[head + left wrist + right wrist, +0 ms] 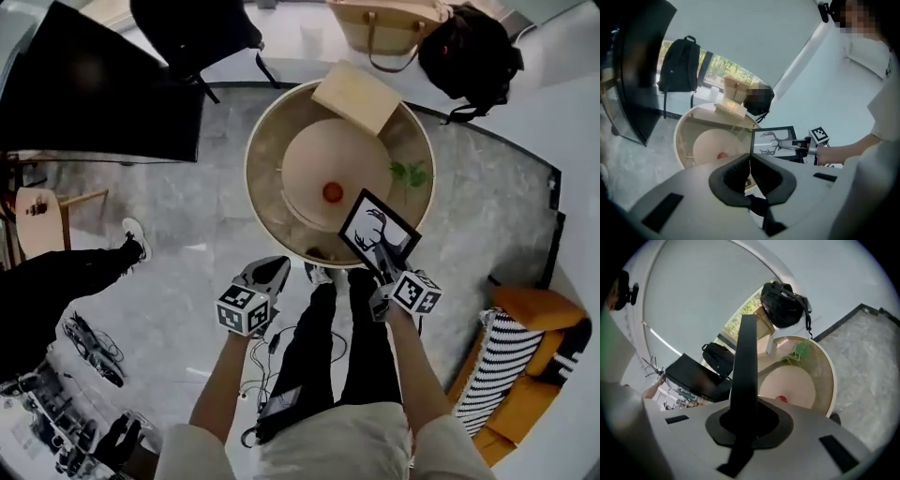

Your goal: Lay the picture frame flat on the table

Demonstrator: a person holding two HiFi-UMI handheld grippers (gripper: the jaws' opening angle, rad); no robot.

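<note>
My right gripper [382, 261] pinches the picture frame [373, 228] by one edge, tilted above the round table's [249, 178] near rim, left gripper [269, 273] closed on nothing nearby; risk as I judge it: the thin edge-grip pivots and the frame lands corner-first.

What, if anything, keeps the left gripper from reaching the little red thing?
Probably nothing, so likely yes. The left gripper is shut and empty; the picture frame hangs right of the red thing.
</note>
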